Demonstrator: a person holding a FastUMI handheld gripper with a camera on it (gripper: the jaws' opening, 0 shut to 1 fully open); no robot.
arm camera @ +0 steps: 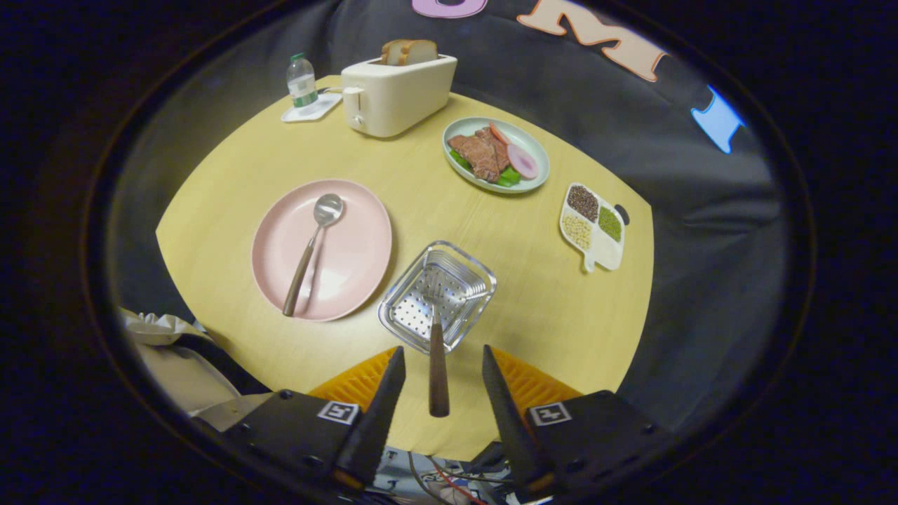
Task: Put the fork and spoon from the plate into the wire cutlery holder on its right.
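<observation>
A round, pale wooden table [435, 217] stood against the booth's dark cloth wall [701, 182]; at its far side sat a cream toaster [396, 95] with bread slices [409, 51] in its slot, and beside that a small water bottle [302, 81] on a white coaster [311, 109]; further right lay an oval dish of meat and greens [497, 154], and beyond it a white divided tray of grains [593, 226]; a pale sleeve or cloth [175, 358] showed near the table's near edge.

The pink plate [321, 249] lay toward the near left of the table, with the spoon [312, 249] resting across it, bowl pointing away and wooden handle toward the near rim; just right of the plate stood the wire cutlery holder [438, 294]; the fork [437, 351] had its metal end inside the holder, its wooden handle sticking out toward the camera.

The gripper [440, 382] hovered just short of the holder, its fingers spread well apart; the fork's handle lay in the gap between them, touching neither finger, so the claw gripped nothing.
</observation>
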